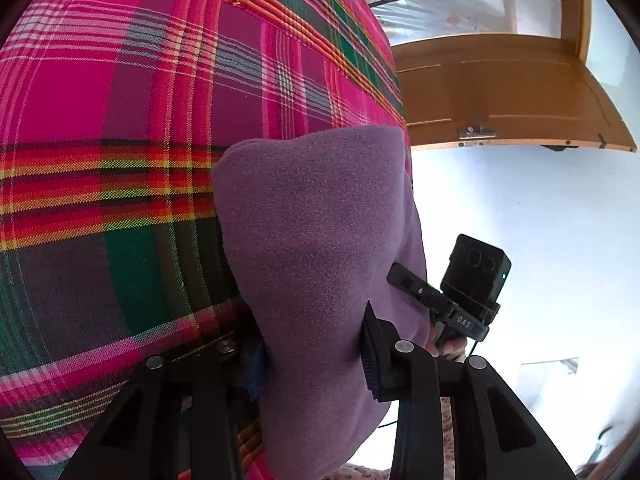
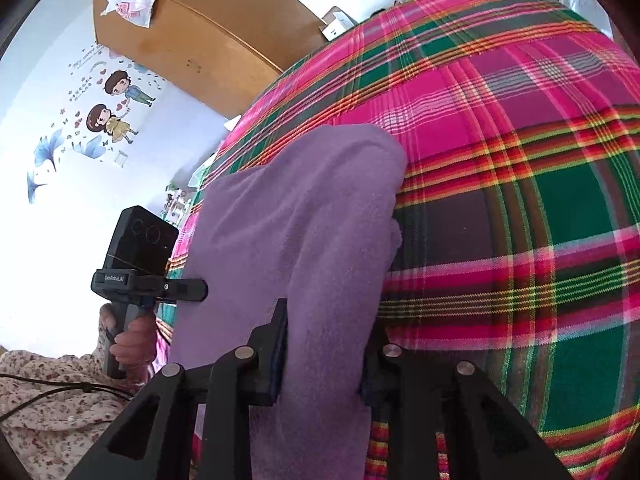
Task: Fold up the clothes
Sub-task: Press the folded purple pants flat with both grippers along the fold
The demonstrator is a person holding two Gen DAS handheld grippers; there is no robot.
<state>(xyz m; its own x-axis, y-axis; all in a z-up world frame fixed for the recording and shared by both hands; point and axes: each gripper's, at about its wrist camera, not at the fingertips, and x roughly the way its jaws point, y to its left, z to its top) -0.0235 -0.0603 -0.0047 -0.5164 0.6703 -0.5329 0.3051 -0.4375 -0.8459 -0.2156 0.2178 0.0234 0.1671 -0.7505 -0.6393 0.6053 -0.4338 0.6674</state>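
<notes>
A purple fleece garment point(image 1: 316, 216) hangs bunched over a pink, green and red plaid bedsheet point(image 1: 120, 120). My left gripper point(image 1: 312, 360) is shut on its lower part; the right pad point(image 1: 370, 356) presses into the cloth and the left finger is hidden behind it. In the right wrist view the same garment point(image 2: 304, 216) runs up from my right gripper point(image 2: 324, 360), which is shut on a fold of it, its left pad point(image 2: 280, 352) against the fleece. Each gripper holds one side edge of the garment, and each shows in the other's view beside the cloth.
The plaid sheet point(image 2: 520, 160) fills the surface behind the garment. A wooden door point(image 1: 500, 92) stands at the right of the left wrist view. A brown board point(image 2: 180, 28), wall stickers point(image 2: 116, 108), a hand point(image 2: 128, 340) and a floral sleeve point(image 2: 52, 400) lie to the left.
</notes>
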